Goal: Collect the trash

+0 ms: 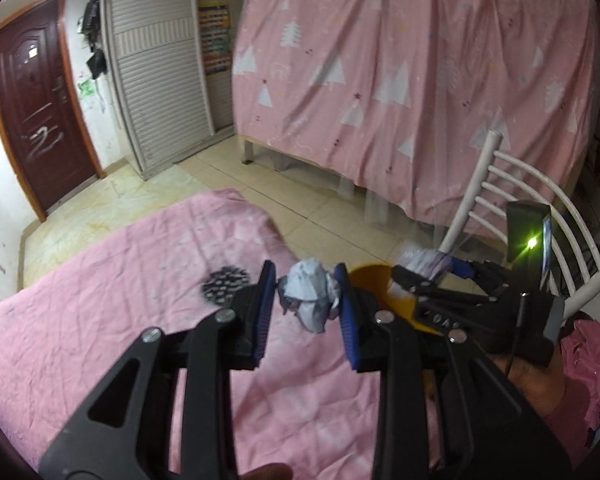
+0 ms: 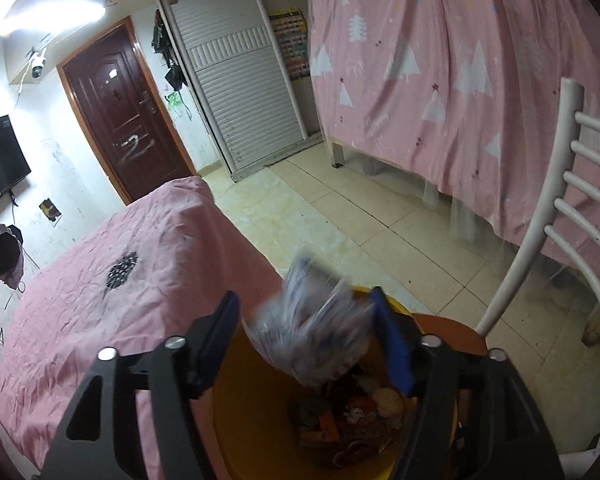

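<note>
My left gripper (image 1: pixel 305 280) is shut on a crumpled grey-white paper wad (image 1: pixel 308 300), held above the pink cloth. To its right, the right gripper (image 1: pixel 432 270) hangs over a yellow bin (image 1: pixel 370 280). In the right wrist view, the right gripper (image 2: pixel 304 300) stands open above the yellow bin (image 2: pixel 236 400). A blurred whitish wad of paper or plastic (image 2: pixel 316 332) lies between its jaws, close to the right pad and clear of the left one. The bottom of the bin holds mixed scraps (image 2: pixel 356 416).
A pink cloth (image 1: pixel 120 300) with a black spiky mark (image 1: pixel 224 286) covers the surface on the left. A white slatted chair (image 2: pixel 540 240) stands right of the bin. Beyond the tiled floor (image 2: pixel 340 220) hangs a pink tree-print curtain (image 2: pixel 460 80); a door and a shuttered wardrobe stand farther back.
</note>
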Tool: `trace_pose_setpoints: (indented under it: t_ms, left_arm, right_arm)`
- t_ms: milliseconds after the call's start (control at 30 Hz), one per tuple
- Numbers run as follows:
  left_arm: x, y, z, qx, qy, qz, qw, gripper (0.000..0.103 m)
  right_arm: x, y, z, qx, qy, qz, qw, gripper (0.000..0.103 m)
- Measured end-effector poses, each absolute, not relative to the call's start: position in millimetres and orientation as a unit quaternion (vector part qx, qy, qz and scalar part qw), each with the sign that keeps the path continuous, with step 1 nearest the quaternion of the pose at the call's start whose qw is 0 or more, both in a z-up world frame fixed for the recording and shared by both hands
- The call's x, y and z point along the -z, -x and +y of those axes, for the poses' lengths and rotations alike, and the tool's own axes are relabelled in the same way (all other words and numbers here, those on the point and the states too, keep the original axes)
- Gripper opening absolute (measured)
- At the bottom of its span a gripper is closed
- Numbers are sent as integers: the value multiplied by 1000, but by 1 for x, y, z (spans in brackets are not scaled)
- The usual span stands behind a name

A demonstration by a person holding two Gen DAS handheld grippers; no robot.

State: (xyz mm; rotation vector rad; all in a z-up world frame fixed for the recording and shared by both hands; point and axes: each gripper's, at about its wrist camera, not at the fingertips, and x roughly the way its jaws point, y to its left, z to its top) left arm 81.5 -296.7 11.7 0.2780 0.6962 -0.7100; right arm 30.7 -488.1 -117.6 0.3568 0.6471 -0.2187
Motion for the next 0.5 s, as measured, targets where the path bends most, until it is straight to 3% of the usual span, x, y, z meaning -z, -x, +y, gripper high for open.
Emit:
trace_pose_setpoints:
  t_ms: [400, 433, 467, 500]
  left_arm:
    - [-3, -78, -349, 400, -125, 367, 831, 29]
    - [-3, -78, -350, 403, -123, 369, 828, 34]
    - [-3, -79, -351, 406, -120, 370, 827, 49]
    - [-4, -79, -352, 409, -117, 371, 825, 58]
  right_arm:
    - [117, -7, -533, 153, -228, 281, 920, 68]
    - [117, -5, -536, 156, -232, 278, 919, 68]
    - [116, -3, -536, 158, -233, 275, 919, 68]
    - [116, -2, -538, 159, -234, 274, 919, 68]
